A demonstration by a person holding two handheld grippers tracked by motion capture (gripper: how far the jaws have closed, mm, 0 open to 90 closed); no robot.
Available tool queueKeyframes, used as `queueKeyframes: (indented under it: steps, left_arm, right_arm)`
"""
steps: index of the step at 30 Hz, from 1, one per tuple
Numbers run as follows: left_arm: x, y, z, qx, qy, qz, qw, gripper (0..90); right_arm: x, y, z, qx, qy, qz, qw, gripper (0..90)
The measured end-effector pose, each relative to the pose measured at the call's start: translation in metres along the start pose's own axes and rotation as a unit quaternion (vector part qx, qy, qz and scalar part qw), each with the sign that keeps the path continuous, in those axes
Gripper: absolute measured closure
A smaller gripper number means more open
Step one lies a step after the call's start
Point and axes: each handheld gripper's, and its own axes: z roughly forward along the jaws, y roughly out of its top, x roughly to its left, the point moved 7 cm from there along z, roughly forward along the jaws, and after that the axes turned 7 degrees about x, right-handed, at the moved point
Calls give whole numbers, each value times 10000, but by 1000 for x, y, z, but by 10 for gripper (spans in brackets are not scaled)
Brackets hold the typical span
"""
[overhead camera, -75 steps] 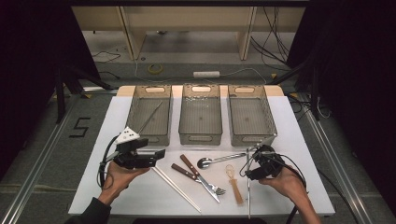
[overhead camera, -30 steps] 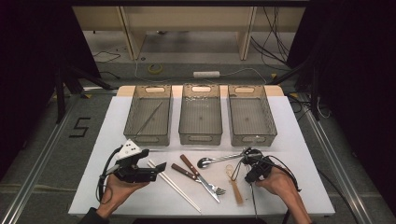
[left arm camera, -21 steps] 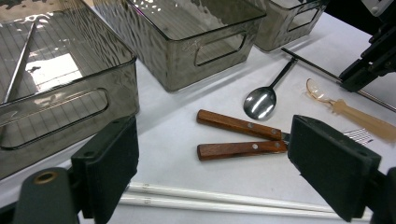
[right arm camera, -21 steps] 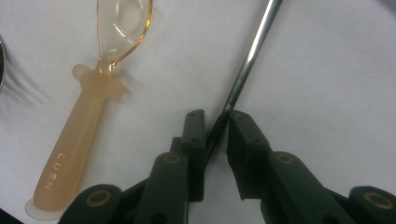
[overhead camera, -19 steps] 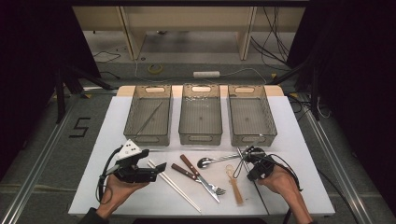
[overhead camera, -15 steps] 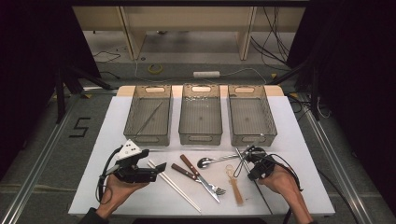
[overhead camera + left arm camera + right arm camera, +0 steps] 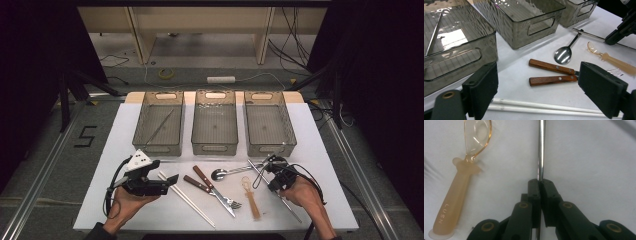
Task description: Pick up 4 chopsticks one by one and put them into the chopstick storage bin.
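**Right jaws clamp a steel chopstick; three bins wait at the back**

We see three smoky clear bins in a row at the far side of the white table [image 7: 320,150]. The left bin [image 7: 159,125] holds one thin metal chopstick lying slantwise on its floor. The middle bin [image 7: 215,125] and the right bin [image 7: 269,125] hold nothing that we can make out.

Our right gripper [image 7: 539,182] has just been closing, and its jaws now pinch a metal chopstick [image 7: 541,147] that lies on the table in front of the right bin, beside an amber plastic spoon [image 7: 461,185]. Our left gripper [image 7: 537,87] hovers with its jaws wide apart and nothing between the pads, above a pair of white chopsticks [image 7: 544,108]. Between the grippers lie a wood-handled knife and fork [image 7: 551,73] and a steel spoon [image 7: 563,54].
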Motion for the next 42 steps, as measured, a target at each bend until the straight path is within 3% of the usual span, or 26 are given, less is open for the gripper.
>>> queueKeyframes:
  steps: [6, 10, 17, 21, 33, 42]
  left_arm:
    - [-1, 0, 1, 5, -33, 15, 10000, 158]
    - [-3, 1, 2, 22, -76, 31, 10000, 158]
    - [-10, 3, 8, 76, -188, 160, 9997, 158]
    - [-14, 7, 10, 94, -251, 237, 9994, 158]
    - [-27, 20, 25, 221, -471, 551, 9971, 158]
    - [-39, 32, 39, 439, -532, 1002, 9926, 158]
  right_arm:
    - [-3, 1, -14, -236, -17, -115, 9997, 868]
    - [0, 2, -26, -412, 10, -339, 9986, 868]
    - [18, 10, -42, -688, -11, -830, 9942, 868]
    - [30, 14, -47, -715, -10, -1082, 9916, 869]
    - [68, 32, -57, -831, -75, -1997, 9763, 869]
    - [86, 39, -59, -856, -100, -2438, 9660, 869]
